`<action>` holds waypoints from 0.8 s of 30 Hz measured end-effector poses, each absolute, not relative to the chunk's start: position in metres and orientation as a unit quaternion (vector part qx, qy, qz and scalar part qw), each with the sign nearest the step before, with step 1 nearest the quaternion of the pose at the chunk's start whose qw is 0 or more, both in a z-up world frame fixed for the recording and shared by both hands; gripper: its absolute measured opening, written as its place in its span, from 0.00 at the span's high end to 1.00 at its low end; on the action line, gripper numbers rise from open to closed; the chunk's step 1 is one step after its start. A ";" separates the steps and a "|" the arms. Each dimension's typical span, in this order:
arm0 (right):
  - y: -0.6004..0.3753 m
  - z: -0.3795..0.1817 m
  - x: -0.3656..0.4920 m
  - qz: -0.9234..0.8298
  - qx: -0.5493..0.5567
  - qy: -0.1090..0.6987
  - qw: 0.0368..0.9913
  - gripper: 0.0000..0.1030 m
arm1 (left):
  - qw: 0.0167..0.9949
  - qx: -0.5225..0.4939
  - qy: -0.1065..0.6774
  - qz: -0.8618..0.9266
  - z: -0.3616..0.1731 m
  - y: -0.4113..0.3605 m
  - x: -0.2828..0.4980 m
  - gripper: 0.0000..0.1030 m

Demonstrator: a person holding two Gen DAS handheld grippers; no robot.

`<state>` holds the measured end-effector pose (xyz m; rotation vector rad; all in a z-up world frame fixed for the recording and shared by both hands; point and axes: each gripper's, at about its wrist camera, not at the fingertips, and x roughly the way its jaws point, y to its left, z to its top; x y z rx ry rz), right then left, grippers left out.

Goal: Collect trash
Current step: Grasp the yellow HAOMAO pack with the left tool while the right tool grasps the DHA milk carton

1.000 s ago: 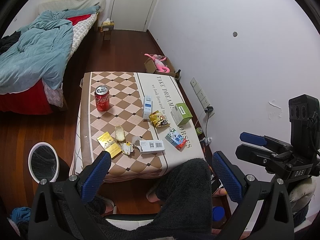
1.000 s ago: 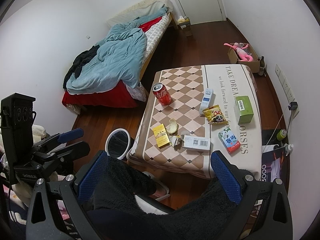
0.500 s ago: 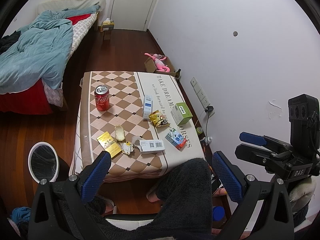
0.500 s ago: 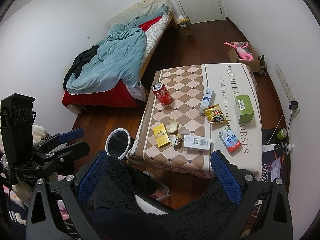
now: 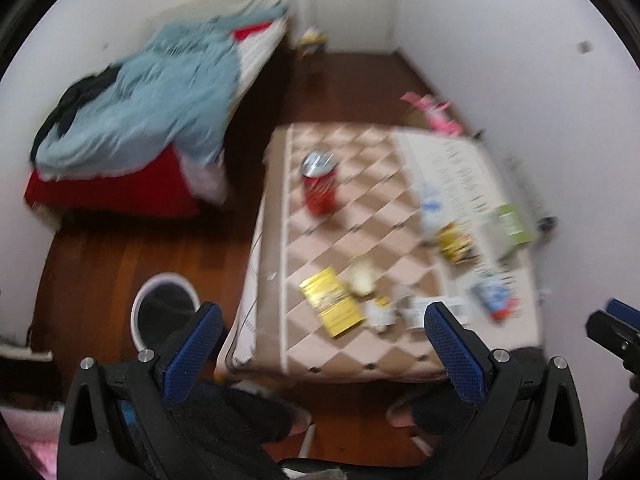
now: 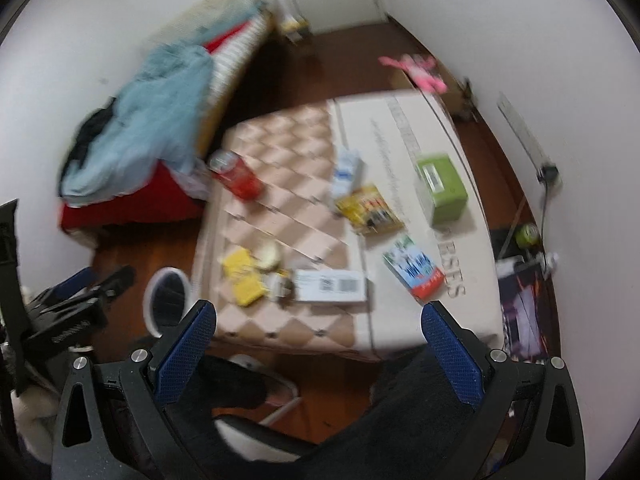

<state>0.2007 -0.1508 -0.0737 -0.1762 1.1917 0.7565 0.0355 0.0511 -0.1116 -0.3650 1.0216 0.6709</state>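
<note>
Motion blur smears table (image 5: 400,344) litter; labels unreadable.

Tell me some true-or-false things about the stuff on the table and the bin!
1. The red soda can stands upright on the checkered table. True.
2. The green box lies on the floor. False: it sits on the table, near the wall side.
3. The white bin stands on the floor beside the table. True.
4. The left gripper is holding the yellow packet. False: both the left and the right gripper are open and empty.
5. The soda can is inside the bin. False: it is on the table.
</note>
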 end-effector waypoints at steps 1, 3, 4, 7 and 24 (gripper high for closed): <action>-0.147 -0.094 0.210 0.333 -0.083 0.558 0.755 0.00 | 0.789 -0.183 0.491 0.320 -0.132 0.061 0.038 0.00; -0.142 -0.133 0.230 0.303 -0.094 0.576 0.754 0.00 | 0.763 -0.204 0.514 0.334 -0.167 0.075 0.039 0.00; -0.139 -0.152 0.240 0.290 -0.096 0.584 0.752 0.00 | 0.753 -0.214 0.523 0.336 -0.182 0.080 0.040 0.00; -0.135 -0.196 0.270 0.247 -0.118 0.596 0.755 0.00 | 0.724 -0.234 0.549 0.346 -0.217 0.088 0.043 0.00; -0.112 -0.304 0.345 0.202 -0.207 0.636 0.716 0.08 | 0.651 -0.355 0.580 0.338 -0.324 0.120 0.106 0.18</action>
